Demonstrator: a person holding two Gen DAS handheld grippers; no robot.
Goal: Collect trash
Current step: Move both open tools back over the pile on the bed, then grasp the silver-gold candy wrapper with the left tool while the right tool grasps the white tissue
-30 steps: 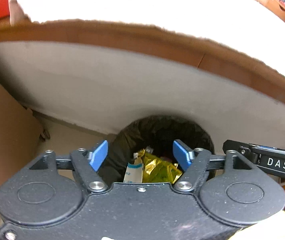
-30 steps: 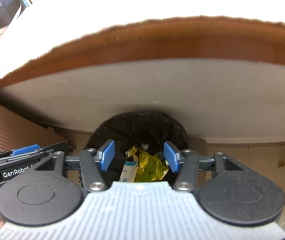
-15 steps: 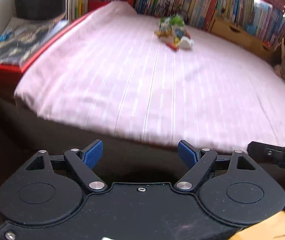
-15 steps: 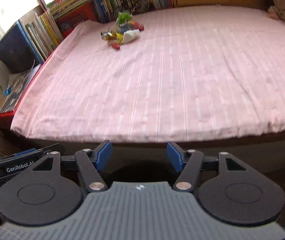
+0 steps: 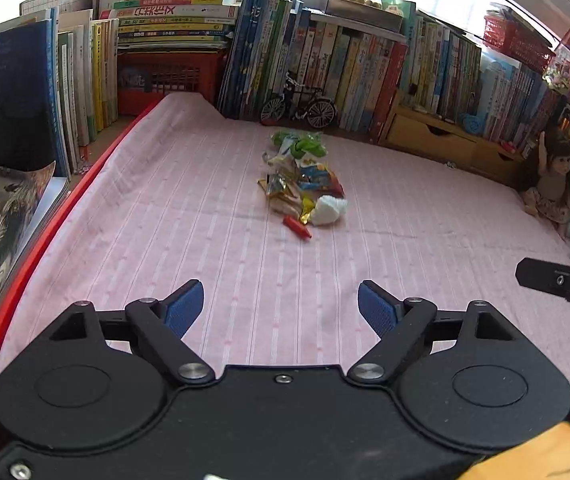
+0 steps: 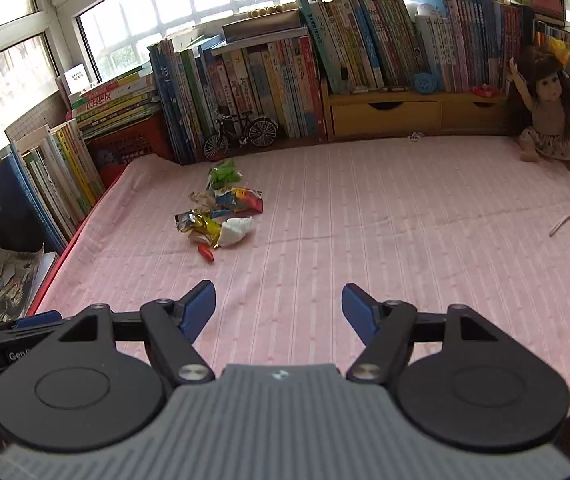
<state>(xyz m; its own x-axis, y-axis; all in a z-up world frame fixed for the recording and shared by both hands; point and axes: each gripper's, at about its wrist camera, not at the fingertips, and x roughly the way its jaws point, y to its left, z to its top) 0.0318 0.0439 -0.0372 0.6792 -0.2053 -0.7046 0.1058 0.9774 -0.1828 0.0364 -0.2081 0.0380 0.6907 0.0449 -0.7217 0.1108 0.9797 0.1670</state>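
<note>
Lifted up from the black bin of a second ago, and now looking out over the bed.

From the left wrist: left tongs [image 5: 281,296] spread wide, nothing between the blue tips, hanging over the near edge of the pink sheet [image 5: 165,220]. Far ahead, well apart from the tips, a small trash pile [image 5: 301,188] in the middle of the bed. Made up of a green wrapper [image 5: 299,145] at the back, shiny snack bags in the middle, a white tissue ball [image 5: 327,210] at the front right, and a little red bit [image 5: 297,227] lying closest. Behind the pile, a toy bike [image 5: 299,106] and a long row of books [image 5: 325,60]. Off to the right, a doll [image 5: 553,184].

From the right wrist: right tongs [image 6: 279,296] spread wide too, holding nothing. Same pile ahead and to the left, well out of reach for now. A thin cord lying far right on the sheet, not clearly trash.

About the trash: most likely very light and soft. Shiny bags probably slippery and crinkly, so best to pinch a folded edge or a bunched corner, not a flat face. Tissue ball squashy, easy to nip right in the middle. Red bit small and low, so need to push the tips down into the soft sheet on both sides of it. Nothing there likely to break. Need to reach forward a long way first.
</note>
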